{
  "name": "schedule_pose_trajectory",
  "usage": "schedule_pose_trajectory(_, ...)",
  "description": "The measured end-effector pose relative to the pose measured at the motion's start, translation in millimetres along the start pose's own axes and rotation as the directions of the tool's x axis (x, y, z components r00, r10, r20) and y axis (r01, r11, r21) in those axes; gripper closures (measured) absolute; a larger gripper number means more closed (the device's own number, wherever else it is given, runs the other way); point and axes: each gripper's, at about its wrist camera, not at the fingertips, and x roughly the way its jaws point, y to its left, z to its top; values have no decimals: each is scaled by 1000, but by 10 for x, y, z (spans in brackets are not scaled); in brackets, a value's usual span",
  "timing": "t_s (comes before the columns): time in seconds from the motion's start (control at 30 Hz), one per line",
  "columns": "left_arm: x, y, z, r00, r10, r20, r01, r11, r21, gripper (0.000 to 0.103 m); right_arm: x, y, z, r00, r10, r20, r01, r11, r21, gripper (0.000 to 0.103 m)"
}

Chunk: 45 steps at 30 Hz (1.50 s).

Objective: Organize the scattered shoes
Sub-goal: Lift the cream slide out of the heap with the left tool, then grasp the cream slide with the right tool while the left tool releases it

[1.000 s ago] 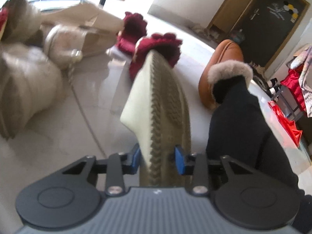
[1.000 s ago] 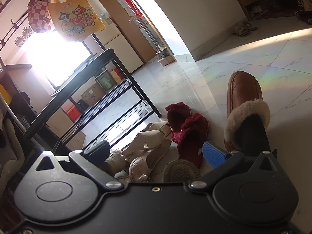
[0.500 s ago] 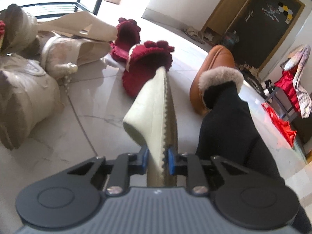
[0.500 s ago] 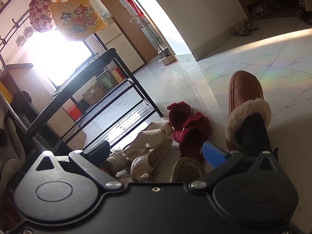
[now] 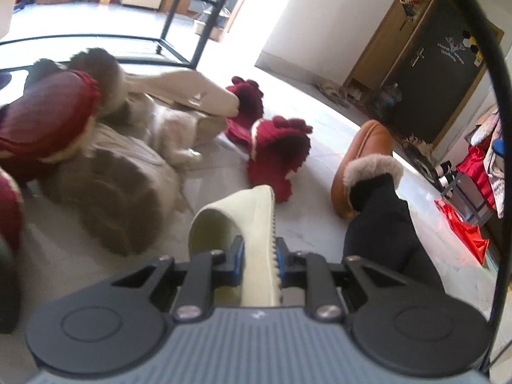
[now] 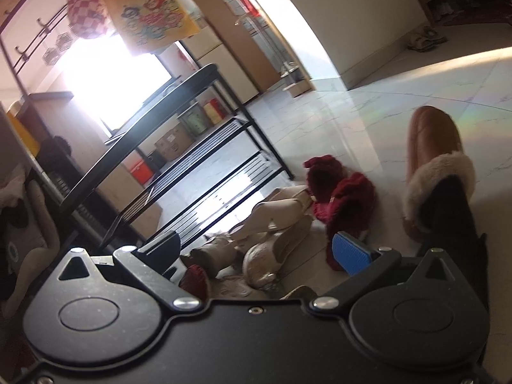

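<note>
My left gripper [image 5: 258,260] is shut on a cream slipper [image 5: 252,224], held sole-on-edge above the floor. Ahead lie two fluffy dark red slippers [image 5: 278,153], beige heeled shoes [image 5: 179,128], a grey-brown furry slipper [image 5: 118,188] and dark red shoes [image 5: 44,128] at the left. My right gripper [image 6: 256,252] is open and empty, above the same pile: beige heels [image 6: 278,224] and red slippers [image 6: 345,192].
A person's foot in a brown fur-lined slipper [image 5: 368,160] with a black trouser leg [image 5: 384,224] stands at the right, also in the right wrist view [image 6: 432,160]. A black metal shoe rack [image 6: 192,160] stands behind the pile. Bags [image 6: 144,16] hang above.
My left gripper closed tighter on the cream slipper and lifted and drew back with it, turning left toward the rack. The right gripper shifted slightly and stayed open.
</note>
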Motion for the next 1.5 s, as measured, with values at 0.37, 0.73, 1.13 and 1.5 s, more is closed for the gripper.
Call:
schedule_pose_trajectory(0.37, -1351, 542, 82, 990, 90, 112, -96, 995, 43, 85, 358, 702, -193, 989, 118, -92, -123, 991, -58, 0)
schedule_pose_trajectory(0.73, -2110, 1147, -199, 949, 247, 198, -239, 969, -63, 85, 764, 1187, -552, 965, 143, -221, -163, 984, -76, 0)
schedule_pose_trajectory(1.13, -2016, 1539, -485, 898, 407, 168, -389, 912, -130, 80, 1120, 1226, -913, 932, 85, -353, -117, 991, -70, 0)
schedule_pose_trajectory(1.5, -2067, 1695, -616, 839, 524, 147, -500, 848, -174, 34, 1313, 1159, -1057, 905, 82, -417, -125, 989, -77, 0)
